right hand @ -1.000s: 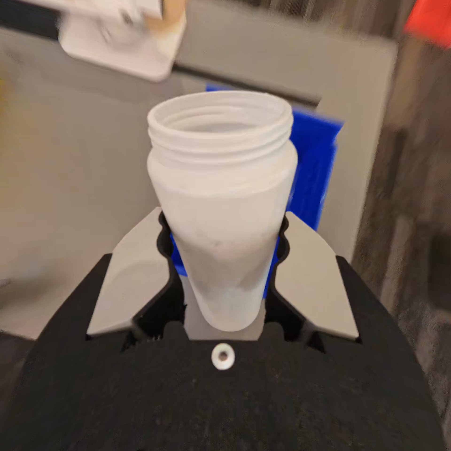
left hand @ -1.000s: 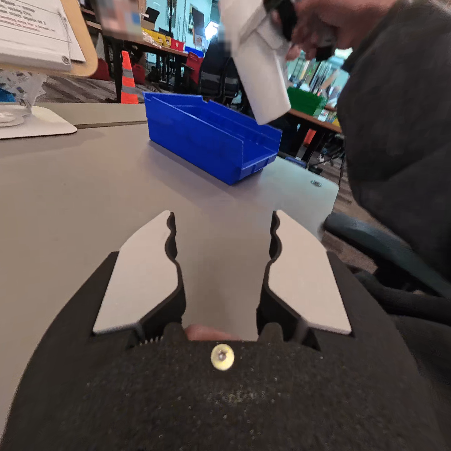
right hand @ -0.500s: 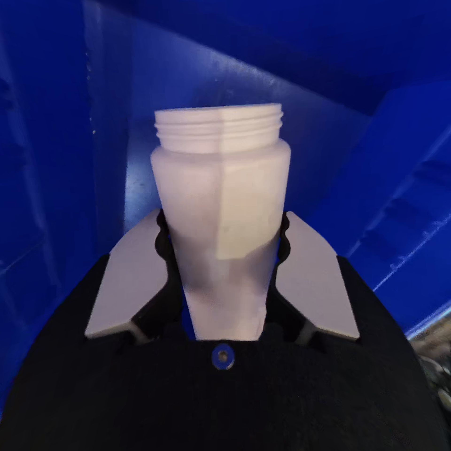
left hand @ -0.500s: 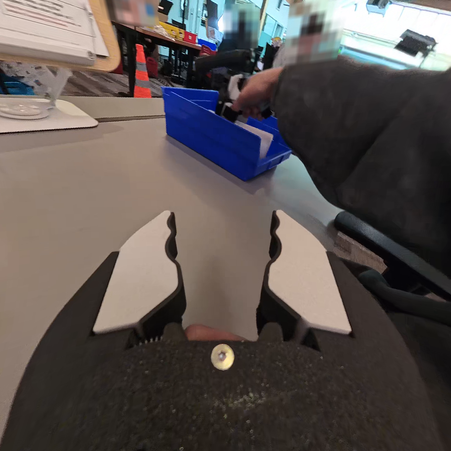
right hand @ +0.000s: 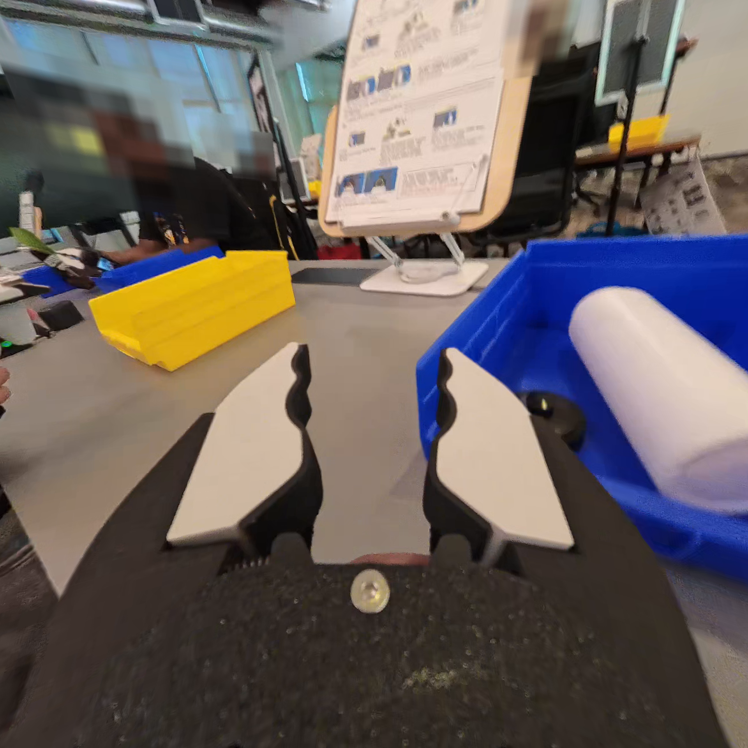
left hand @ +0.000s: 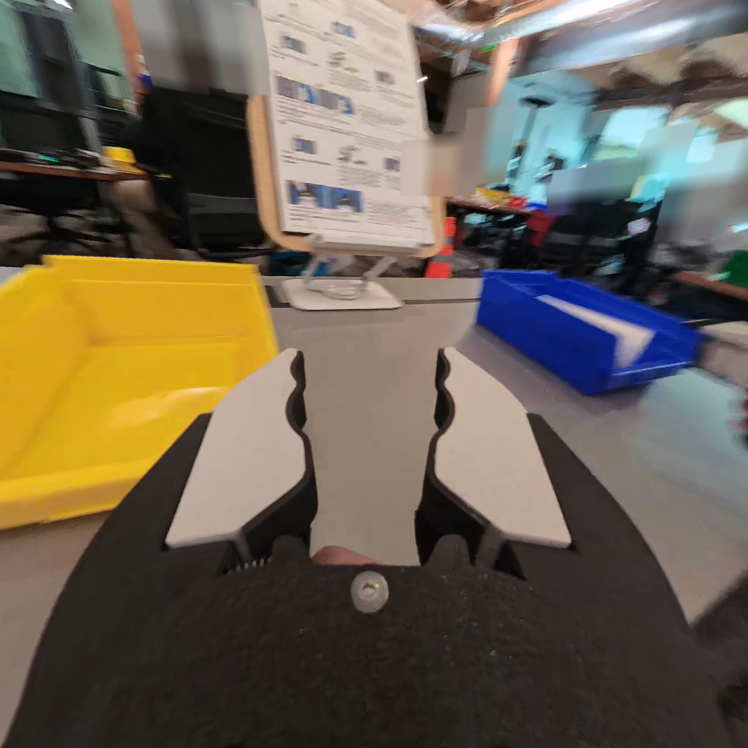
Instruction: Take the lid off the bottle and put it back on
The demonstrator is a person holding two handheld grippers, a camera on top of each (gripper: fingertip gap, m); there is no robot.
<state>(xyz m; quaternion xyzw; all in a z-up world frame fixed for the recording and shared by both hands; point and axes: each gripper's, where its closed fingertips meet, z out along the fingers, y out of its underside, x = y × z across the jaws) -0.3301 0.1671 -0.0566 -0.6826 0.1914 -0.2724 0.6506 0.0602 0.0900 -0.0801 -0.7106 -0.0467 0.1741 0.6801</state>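
Observation:
The white bottle [right hand: 664,388] lies on its side in the blue bin [right hand: 477,364] at the right of the right wrist view. A black round lid [right hand: 554,417] lies on the bin floor beside it. In the left wrist view the bottle [left hand: 599,328] shows as a white shape inside the blue bin [left hand: 566,360] at the right. My right gripper [right hand: 374,356] is open and empty, just left of the bin's near corner. My left gripper [left hand: 368,356] is open and empty above the grey table [left hand: 368,404].
A yellow bin [left hand: 121,376] stands at the left, also seen in the right wrist view [right hand: 194,307]. A clipboard on a white stand [left hand: 344,162] is at the table's back. A person sits at another table at the far left [right hand: 194,214].
My right gripper let go of the bottle in the blue bin and drew back out of it. My left gripper swung left, bringing the yellow bin into view.

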